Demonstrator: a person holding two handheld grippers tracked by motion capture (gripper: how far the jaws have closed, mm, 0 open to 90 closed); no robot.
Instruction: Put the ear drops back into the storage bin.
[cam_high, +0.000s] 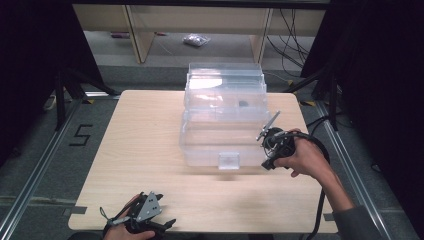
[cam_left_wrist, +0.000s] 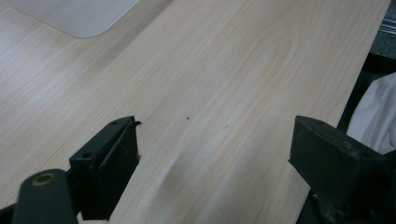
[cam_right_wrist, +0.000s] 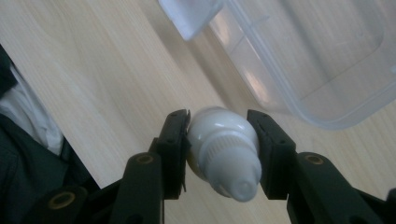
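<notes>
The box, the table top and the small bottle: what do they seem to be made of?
Box: clear plastic, glossy; the table shows through its walls.
Table top: pale wood or wood-look laminate, matt, with printed-looking grain.
Bottle: white plastic, smooth, with a ribbed cap.

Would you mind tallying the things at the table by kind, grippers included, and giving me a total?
Clear plastic boxes: 1, open clear box on the wooden table
Small white bottles: 1, white bottle between the right gripper's jaws
Grippers: 2, left gripper, right gripper
Total: 4
</notes>
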